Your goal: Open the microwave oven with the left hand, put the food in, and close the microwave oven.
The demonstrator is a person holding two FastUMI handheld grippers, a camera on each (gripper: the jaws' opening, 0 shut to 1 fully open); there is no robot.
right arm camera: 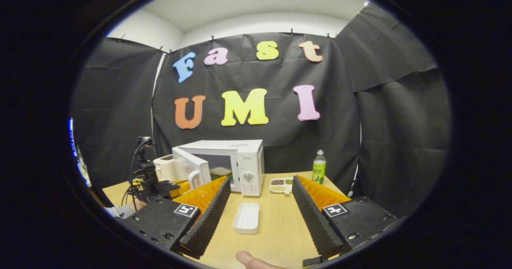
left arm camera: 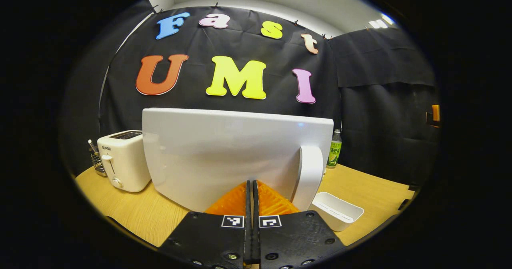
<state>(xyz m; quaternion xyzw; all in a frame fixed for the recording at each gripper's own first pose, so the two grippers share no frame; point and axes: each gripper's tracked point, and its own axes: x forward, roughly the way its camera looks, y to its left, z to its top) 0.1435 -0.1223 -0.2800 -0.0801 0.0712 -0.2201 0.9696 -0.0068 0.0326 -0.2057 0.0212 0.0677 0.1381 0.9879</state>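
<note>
While the white box-shaped microwave oven (right arm camera: 236, 163) sat mid-table, door (left arm camera: 236, 153) ajar, the left gripper (left arm camera: 252, 199) was clenched empty beside its stiff curved handle (left arm camera: 310, 175); the right gripper (right arm camera: 260, 213) gaped, near the light, rigid-looking white plastic food tray (right arm camera: 247, 218).

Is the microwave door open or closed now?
Open: the microwave door stands swung out from the microwave, and the cavity shows behind it.

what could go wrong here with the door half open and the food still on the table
1. The left tool is shut in front of the microwave door, beside its handle rather than around it, so a push could slip off.
2. The white tray sits empty near the right tool, which could be grabbed instead of the food plate.
</note>
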